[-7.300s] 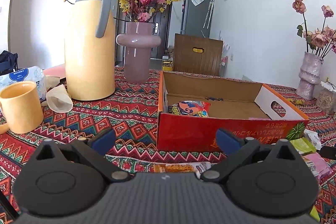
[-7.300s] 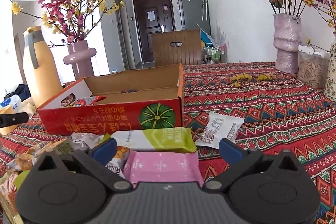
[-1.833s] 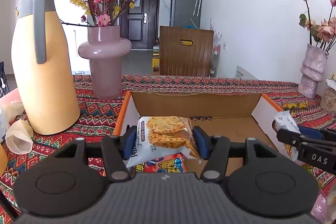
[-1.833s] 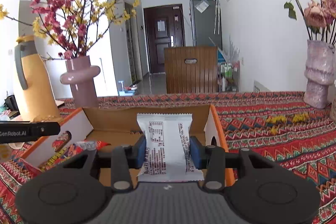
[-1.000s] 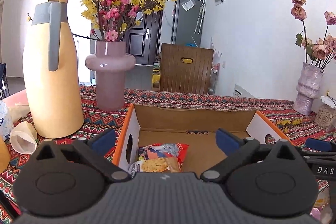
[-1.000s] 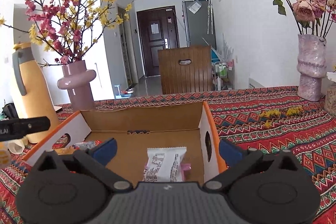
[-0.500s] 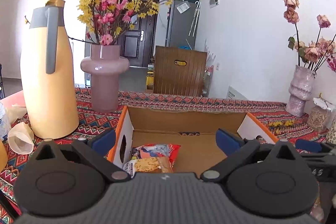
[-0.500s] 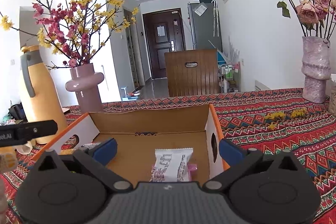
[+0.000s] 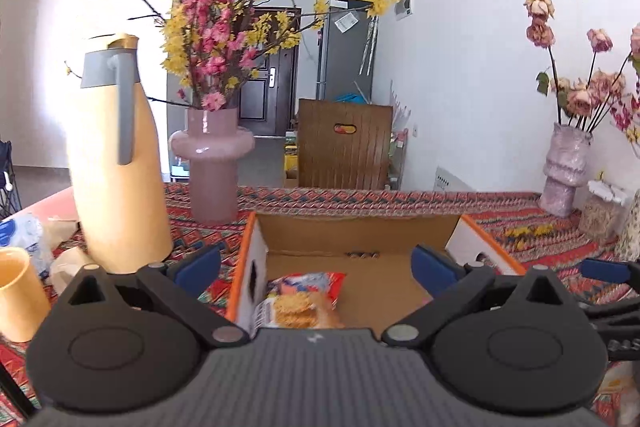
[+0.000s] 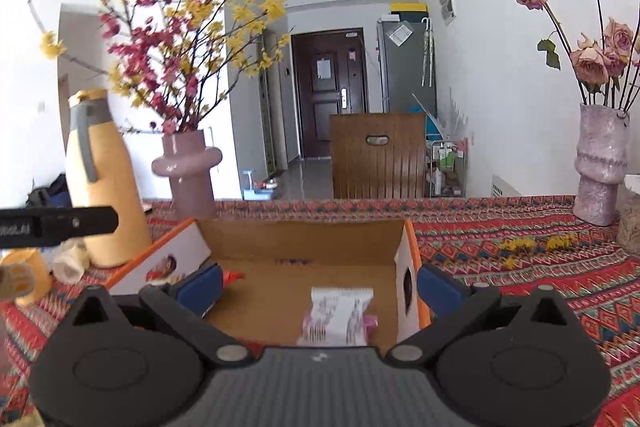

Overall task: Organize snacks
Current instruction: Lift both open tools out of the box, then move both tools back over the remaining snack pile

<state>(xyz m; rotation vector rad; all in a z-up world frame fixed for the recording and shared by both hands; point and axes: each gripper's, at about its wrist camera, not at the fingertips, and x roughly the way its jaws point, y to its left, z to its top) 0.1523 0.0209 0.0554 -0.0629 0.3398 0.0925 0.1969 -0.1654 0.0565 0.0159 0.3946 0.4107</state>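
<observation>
An open cardboard box [image 9: 360, 227] with orange rims stands on the patterned tablecloth; it also shows in the right wrist view [image 10: 304, 239]. In its left end lie a cracker packet [image 9: 296, 311] and a red snack bag [image 9: 316, 281]. In its right end lies a white packet [image 10: 340, 313] on a pink packet [image 10: 371, 321]. My left gripper [image 9: 316, 269] is open and empty above the box's near left side. My right gripper [image 10: 318, 285] is open and empty above the box's near right side.
A yellow thermos jug [image 9: 118, 163], a pink vase of blossoms [image 9: 214, 163] and a yellow cup [image 9: 18, 293] stand left of the box. A pale vase of dried roses [image 10: 600, 171] stands at the far right. A wooden chair back [image 9: 344, 143] is behind the table.
Both grippers opened and dropped their packets into the box about a second ago. Since then both have drawn back and up a little, still open.
</observation>
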